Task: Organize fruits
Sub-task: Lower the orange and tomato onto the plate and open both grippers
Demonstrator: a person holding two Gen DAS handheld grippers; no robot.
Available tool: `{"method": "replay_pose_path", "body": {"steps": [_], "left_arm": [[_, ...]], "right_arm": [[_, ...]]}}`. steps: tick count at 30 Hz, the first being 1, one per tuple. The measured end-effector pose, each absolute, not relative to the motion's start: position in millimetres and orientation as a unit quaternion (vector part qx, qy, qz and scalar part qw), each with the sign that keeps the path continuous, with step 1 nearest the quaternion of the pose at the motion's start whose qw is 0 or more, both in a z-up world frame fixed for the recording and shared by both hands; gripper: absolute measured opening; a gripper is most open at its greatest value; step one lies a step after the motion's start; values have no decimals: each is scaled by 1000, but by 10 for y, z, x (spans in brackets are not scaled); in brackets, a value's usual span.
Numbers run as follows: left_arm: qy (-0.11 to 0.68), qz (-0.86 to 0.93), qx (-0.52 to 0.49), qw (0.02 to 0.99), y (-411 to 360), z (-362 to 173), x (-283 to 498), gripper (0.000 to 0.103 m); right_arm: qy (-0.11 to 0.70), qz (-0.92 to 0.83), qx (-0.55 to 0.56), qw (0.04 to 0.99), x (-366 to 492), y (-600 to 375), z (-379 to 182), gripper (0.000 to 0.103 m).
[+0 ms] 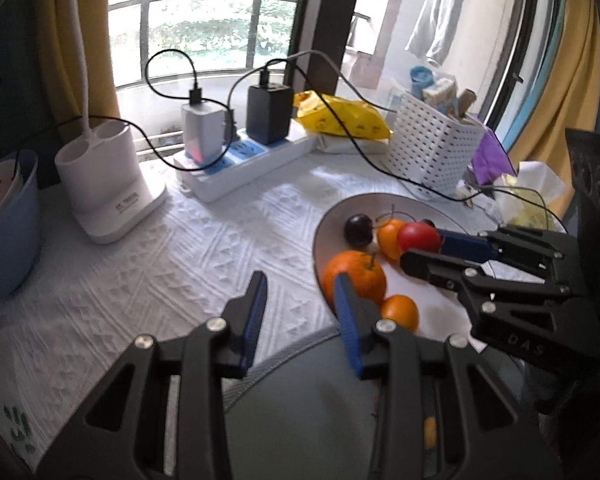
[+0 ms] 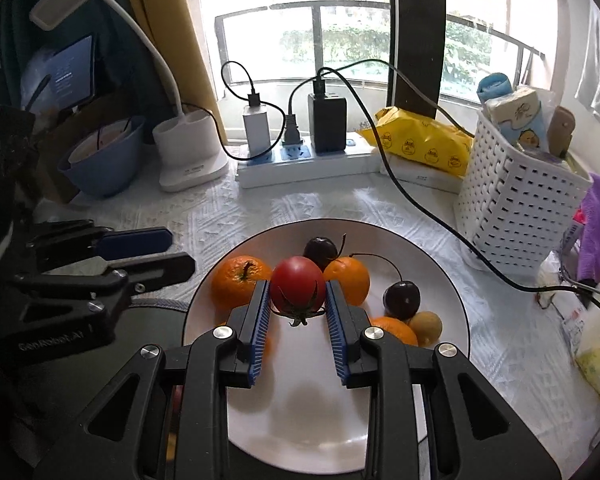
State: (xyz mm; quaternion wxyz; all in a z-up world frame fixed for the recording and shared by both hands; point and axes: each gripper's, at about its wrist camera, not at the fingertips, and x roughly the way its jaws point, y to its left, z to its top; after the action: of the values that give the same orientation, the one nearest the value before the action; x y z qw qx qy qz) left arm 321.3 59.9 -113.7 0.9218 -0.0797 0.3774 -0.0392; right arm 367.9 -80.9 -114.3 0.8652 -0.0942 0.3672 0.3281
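Observation:
A red cherry tomato (image 2: 297, 288) with its green stalk end facing me is clamped between the blue pads of my right gripper (image 2: 297, 285), held just above a white plate (image 2: 440, 264). On that plate lie a large mandarin (image 2: 240, 282), smaller mandarins (image 2: 350, 278), two dark cherries (image 2: 401, 300) and a small yellowish fruit (image 2: 426, 326). In the left wrist view the right gripper (image 1: 424, 250) holds the tomato (image 1: 419, 237) over the plate (image 1: 428, 292). My left gripper (image 1: 300, 280) hangs at the plate's left edge, a narrow gap between its jaws and nothing in them.
A grey round dish (image 1: 300, 400) lies beneath my left gripper. At the back stand a power strip (image 2: 308, 164) with chargers and trailing black cables (image 2: 420, 208), a white lamp base (image 2: 188, 148), a blue bowl (image 2: 104, 168), a yellow packet (image 2: 420, 144) and a white perforated basket (image 2: 516, 208).

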Motion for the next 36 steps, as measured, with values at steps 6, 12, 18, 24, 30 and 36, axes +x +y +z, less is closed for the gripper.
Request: {"method": "replay_pose_path", "body": {"steps": [6,12,18,24,30,36], "left_arm": [[379,-34,-85,921,643,-1167,3217,36],[374,-35,-78,923,604,-1118,3169,37],[363,-35,-74,928,585,-1010,3063,37],[351,-34,-71,933,570,-898,2902,37],[340,-39,-77,936,561,-806,2708,37],[328,-41,-78,941,555,-727,2507,37]], "right_arm": [[370,319,-82,869,3759,-813,-1124,30],[366,310,-74,874,3749,-872,-1069,30],[356,312,-77,878,3632,-900,-969,30],[346,315,-75,881,3468,-919,-861,30],[336,319,-79,883,3250,-926,-764,30],[333,318,-79,884,3048,-942,-714,30]]}}
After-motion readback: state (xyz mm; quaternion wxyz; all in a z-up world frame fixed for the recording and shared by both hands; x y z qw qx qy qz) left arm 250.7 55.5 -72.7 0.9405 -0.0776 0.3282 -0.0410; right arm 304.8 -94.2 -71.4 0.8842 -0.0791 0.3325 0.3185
